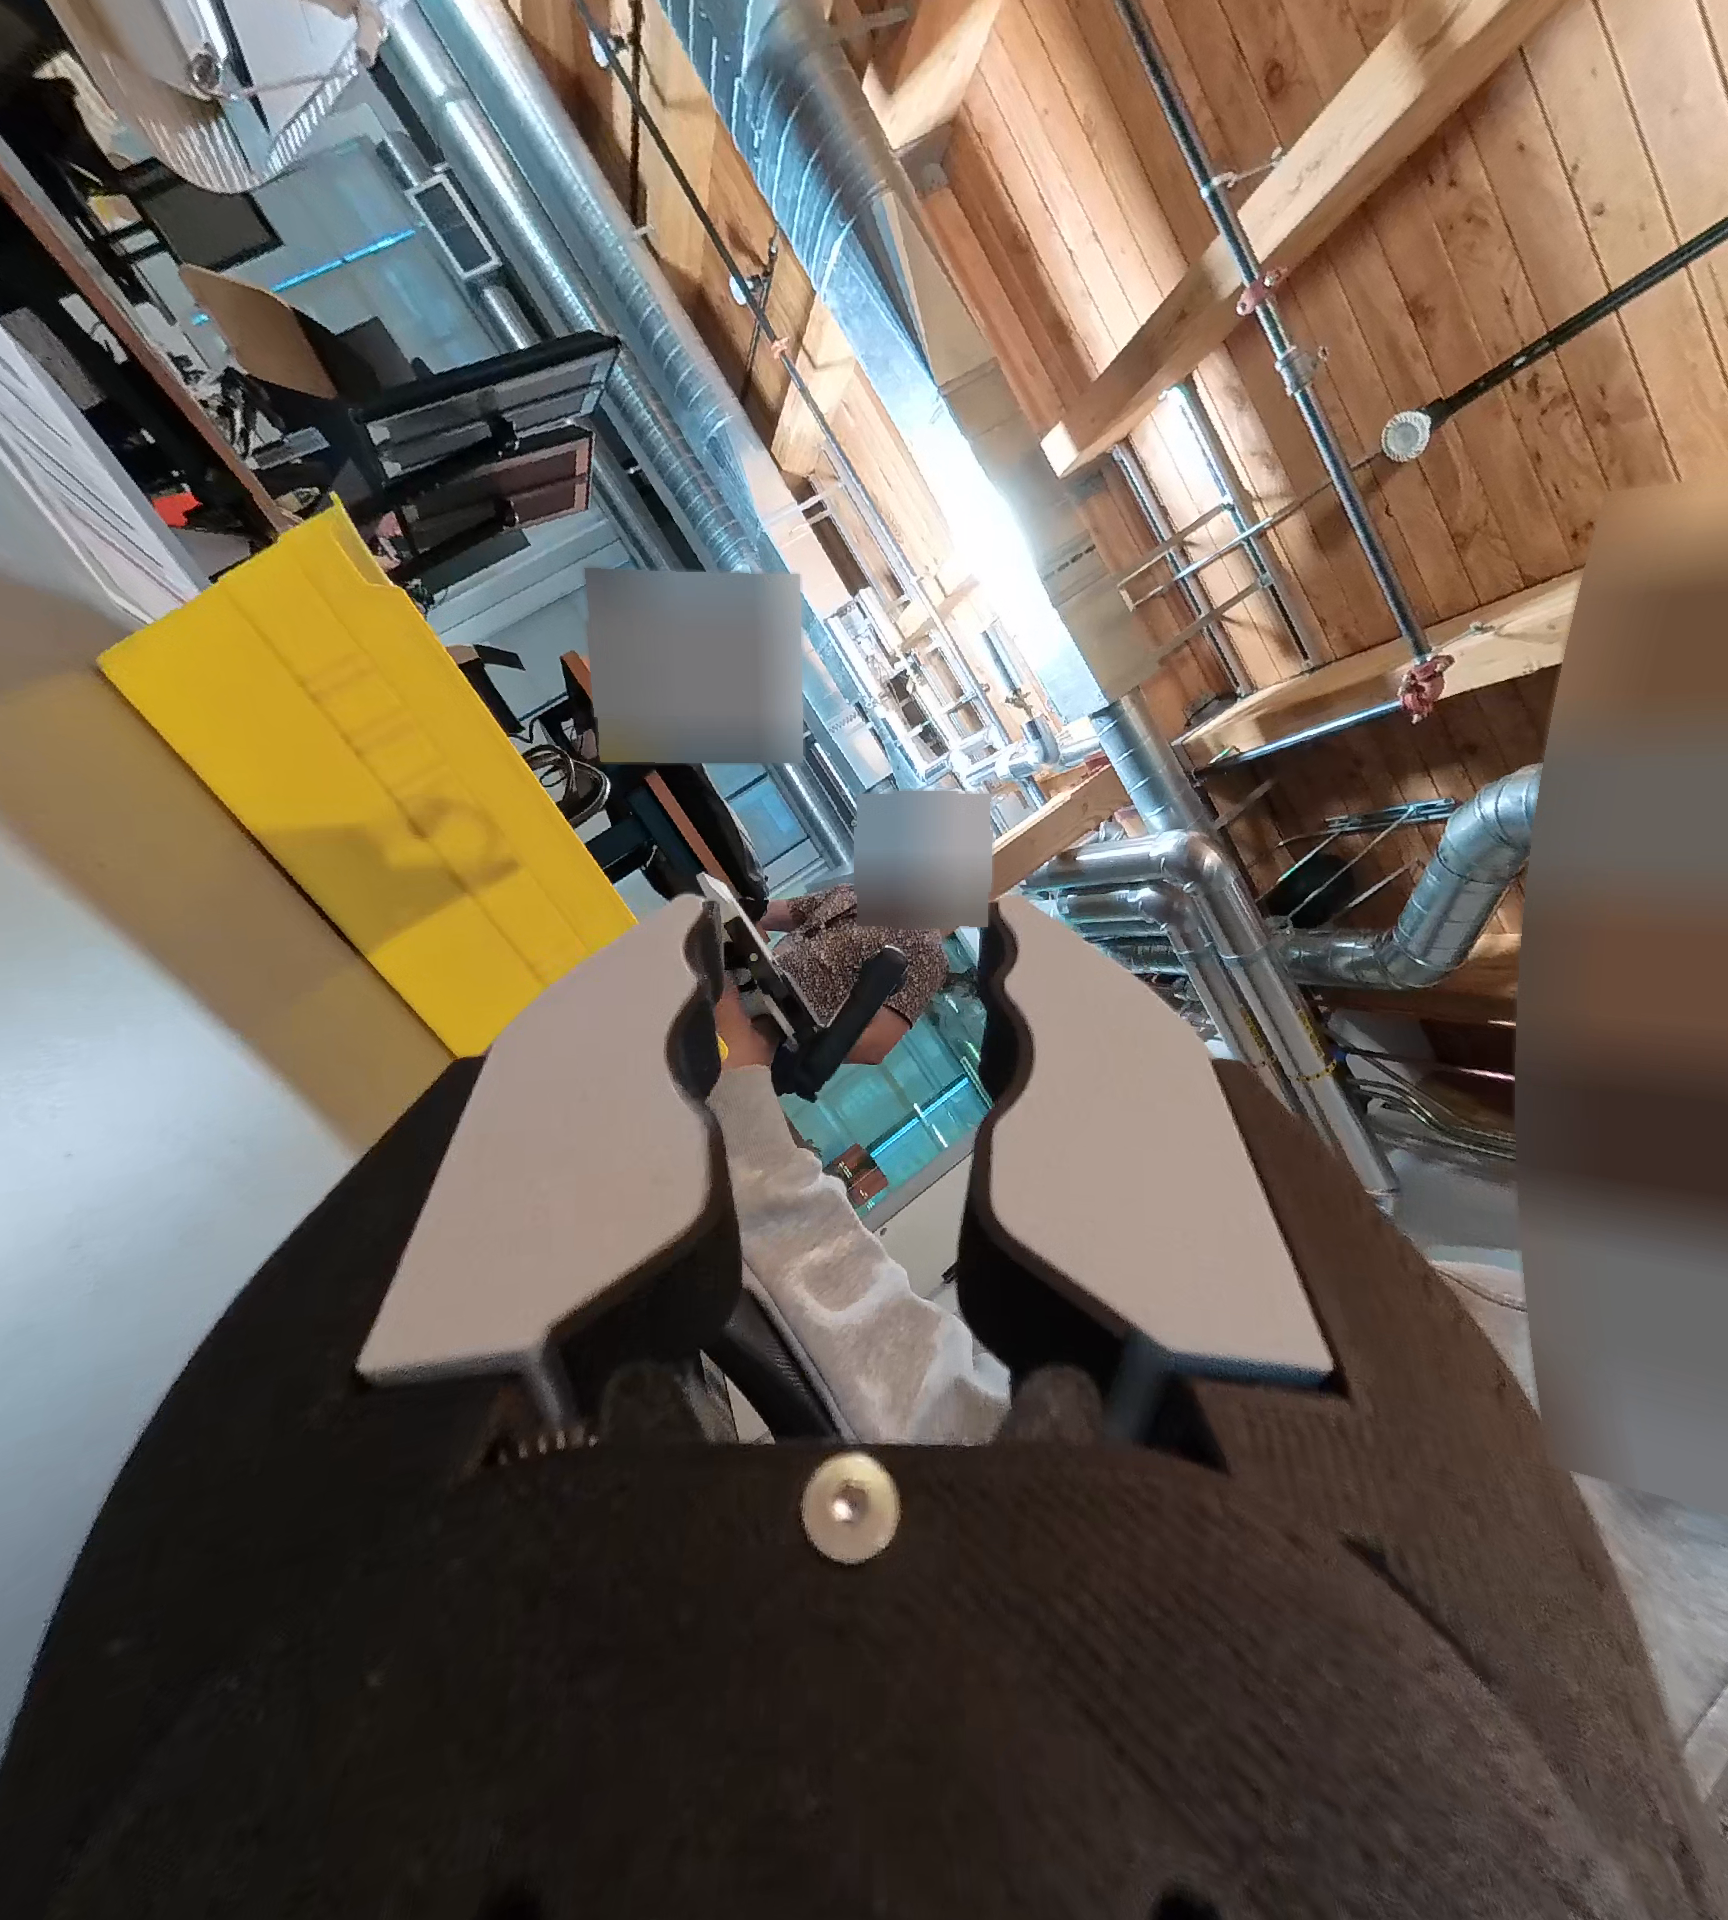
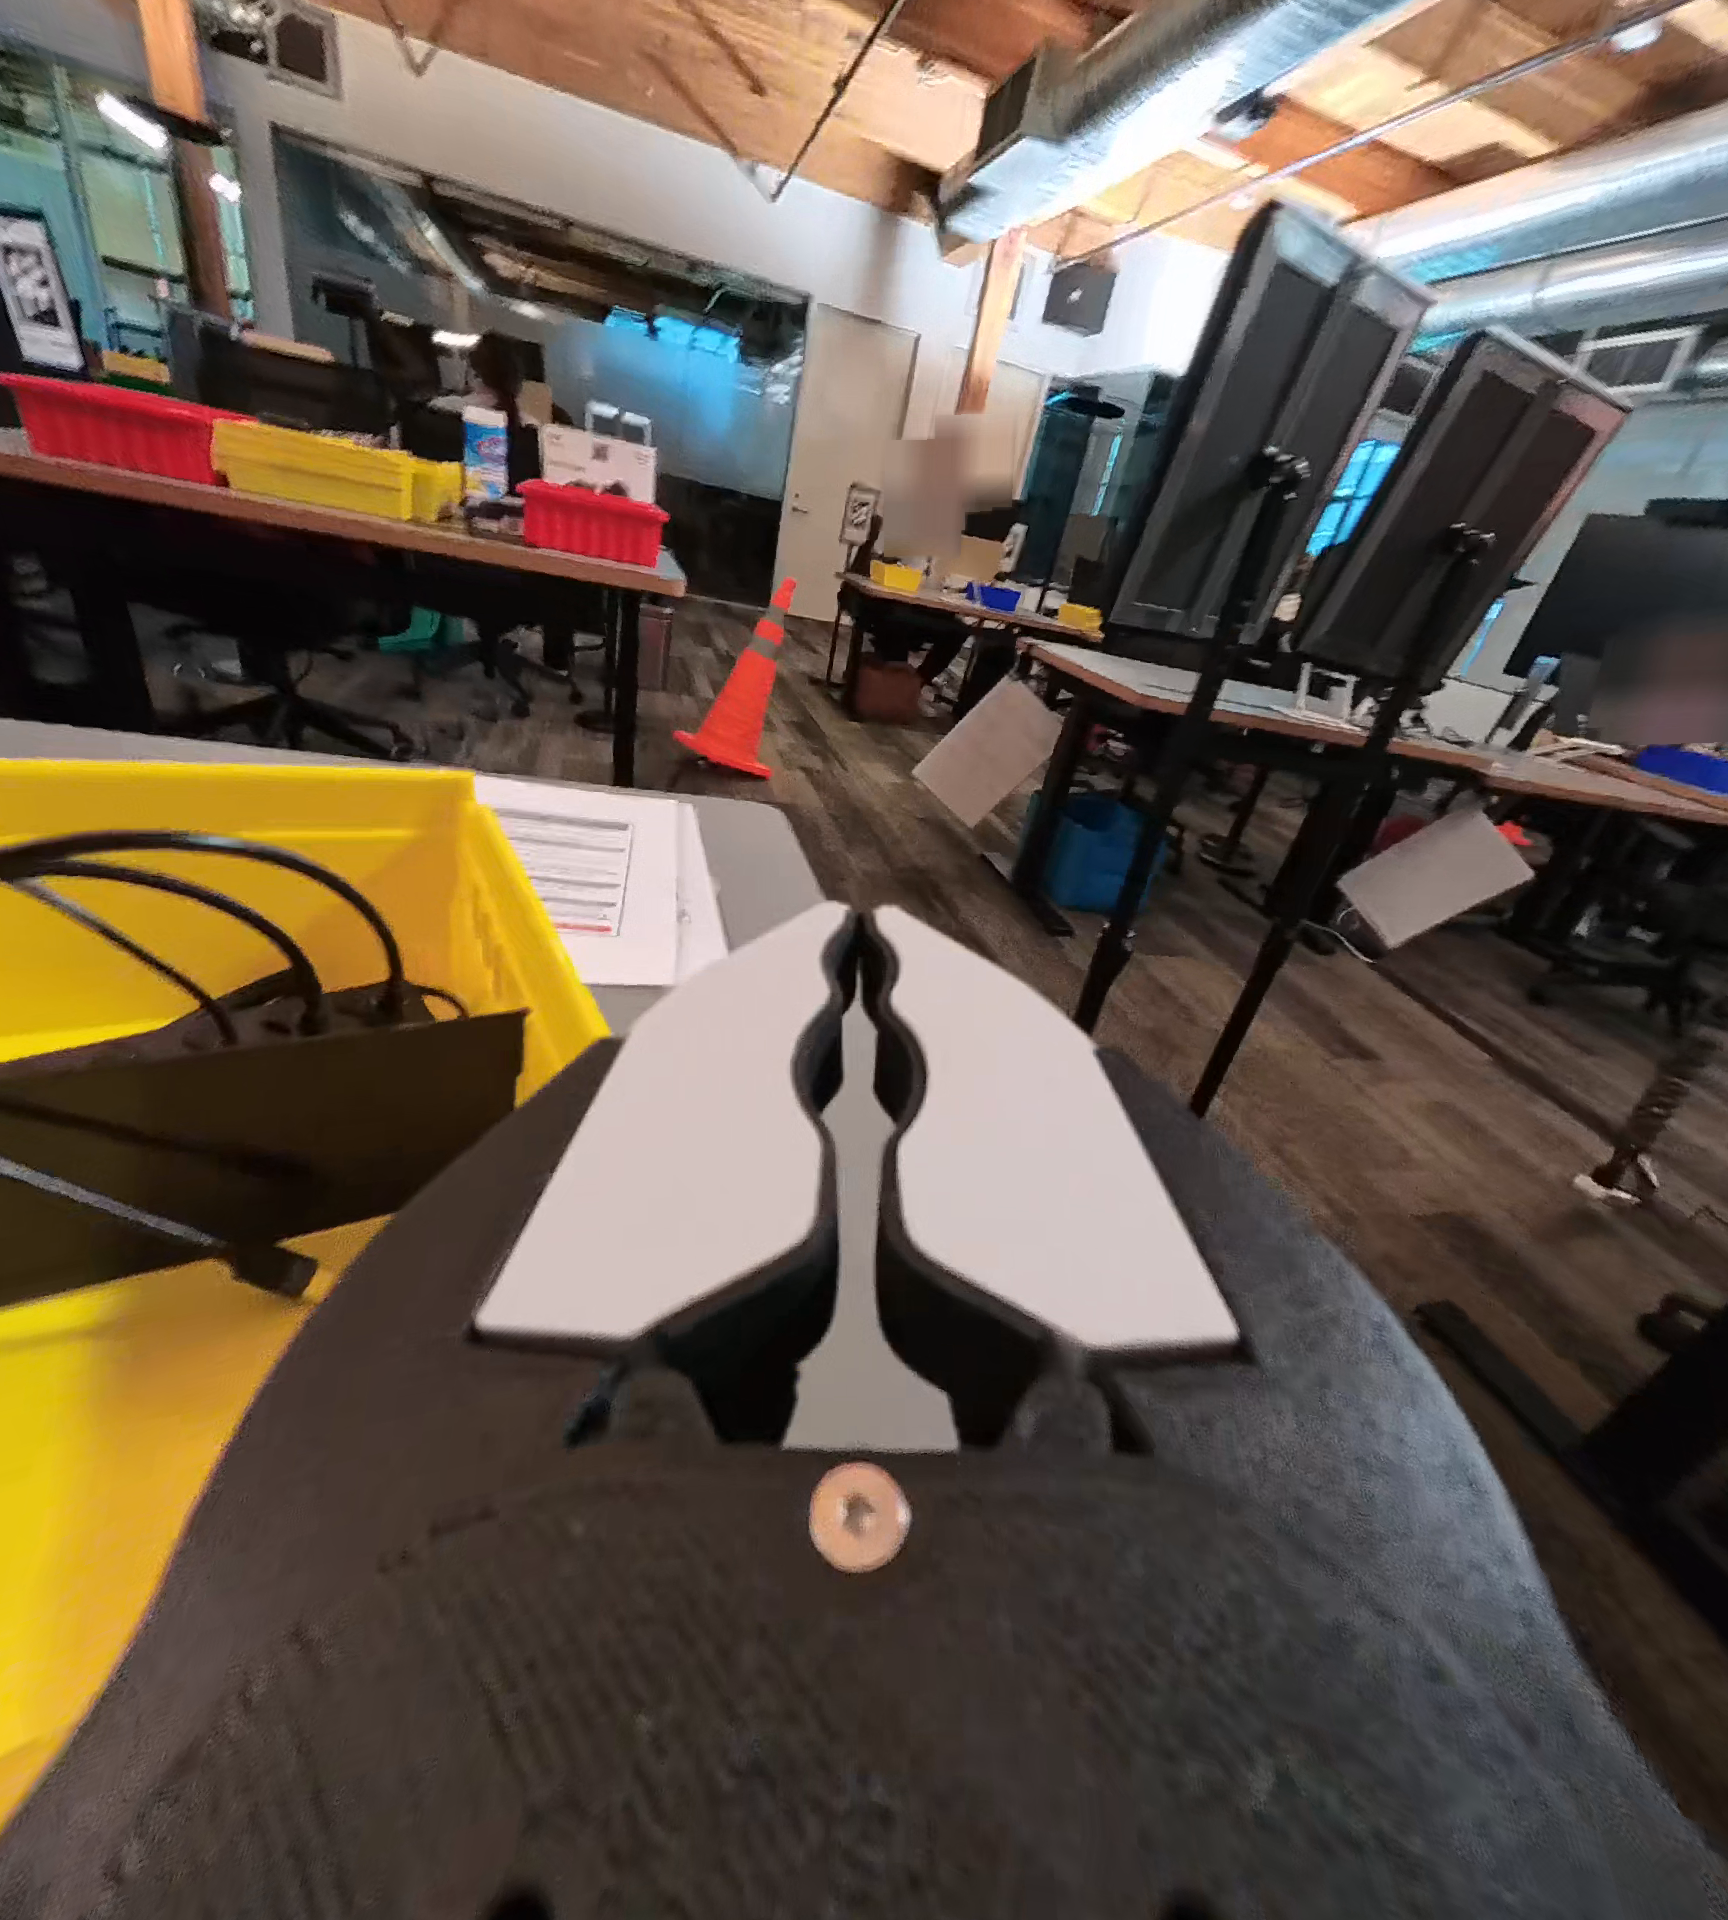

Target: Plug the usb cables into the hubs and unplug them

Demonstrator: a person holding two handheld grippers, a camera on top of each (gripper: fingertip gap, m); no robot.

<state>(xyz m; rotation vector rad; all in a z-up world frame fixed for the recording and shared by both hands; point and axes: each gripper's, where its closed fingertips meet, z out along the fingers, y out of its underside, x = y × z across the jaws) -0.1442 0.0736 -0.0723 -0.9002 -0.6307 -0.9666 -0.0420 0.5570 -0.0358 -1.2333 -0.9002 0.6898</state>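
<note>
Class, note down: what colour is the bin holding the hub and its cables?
Bright yellow. The bin shows best in the right wrist view, with the black hub inside.

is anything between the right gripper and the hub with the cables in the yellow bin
Nothing visible blocks it. The right gripper, shut and empty, is beside the yellow bin, whose top is open; the hub with black cables lies inside, to its left.

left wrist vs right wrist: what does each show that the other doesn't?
Left wrist only: left gripper, jaws apart and empty, tilted up at the wooden ceiling and metal ducts; a light sleeve lies beyond the jaws.
Right wrist only: right gripper, jaws nearly closed and empty; black cables running to a hub inside the bin; an orange cone on the floor.
Both: the yellow bin.
</note>
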